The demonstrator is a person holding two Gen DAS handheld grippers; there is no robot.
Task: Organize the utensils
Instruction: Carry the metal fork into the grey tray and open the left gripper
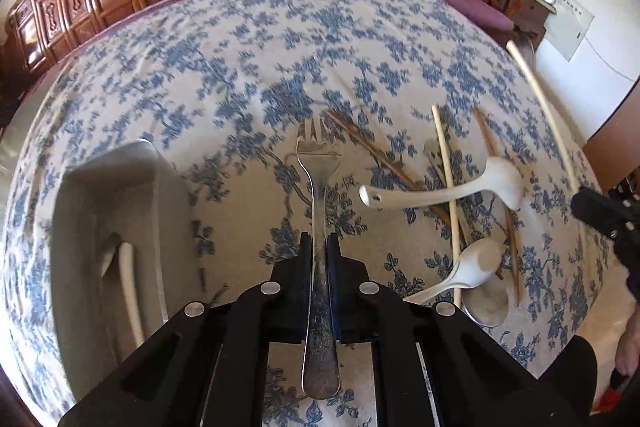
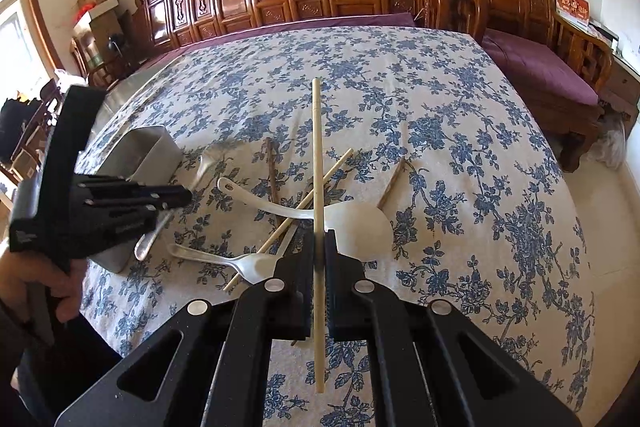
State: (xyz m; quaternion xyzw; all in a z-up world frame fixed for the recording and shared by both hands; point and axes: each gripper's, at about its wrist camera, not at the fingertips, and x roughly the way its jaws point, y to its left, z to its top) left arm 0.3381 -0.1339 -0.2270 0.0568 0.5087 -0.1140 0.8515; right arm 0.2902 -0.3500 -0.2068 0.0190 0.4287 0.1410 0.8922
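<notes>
Two pairs of tongs each pinched a utensil: left tongs (image 1: 318, 247) held a metal fork (image 1: 319, 211) lengthwise, the steel holder (image 1: 120, 211) just to their left; right tongs (image 2: 319, 247) clamped a pale chopstick (image 2: 317, 155) above the tabletop (image 2: 460, 147).
</notes>
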